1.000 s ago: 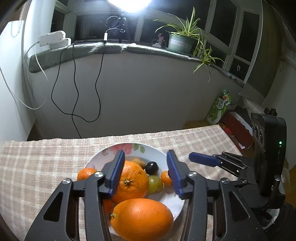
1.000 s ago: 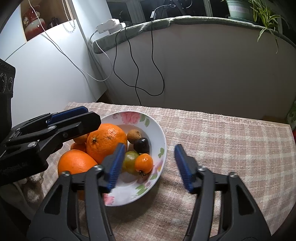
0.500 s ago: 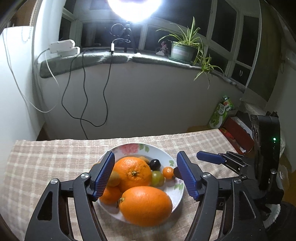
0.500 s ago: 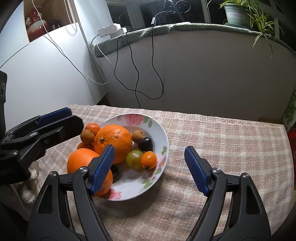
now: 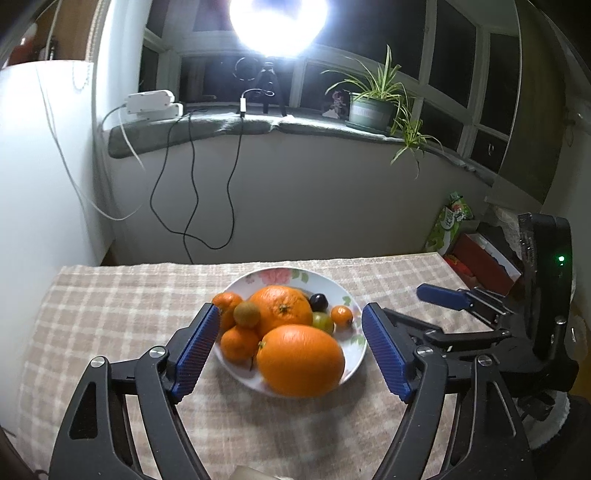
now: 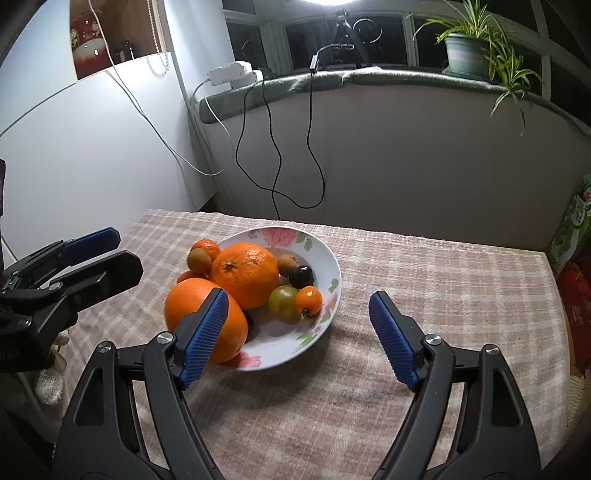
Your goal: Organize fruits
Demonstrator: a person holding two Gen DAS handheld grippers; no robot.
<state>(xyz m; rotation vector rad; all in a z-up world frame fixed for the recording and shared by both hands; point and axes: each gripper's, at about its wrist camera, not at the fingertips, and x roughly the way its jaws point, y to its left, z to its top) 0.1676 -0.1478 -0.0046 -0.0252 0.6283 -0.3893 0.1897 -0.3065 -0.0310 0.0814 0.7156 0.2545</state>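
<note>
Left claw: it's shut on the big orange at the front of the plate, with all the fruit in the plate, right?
Not shut. The left wrist view shows the left claw open, having just been opening, its pads clear of the big orange. The fruit is all in the plate.

Bright lamp (image 5: 277,22) above dark windows (image 5: 448,48)

Both wrist views near fruit plate (image 5: 352,363)
</note>
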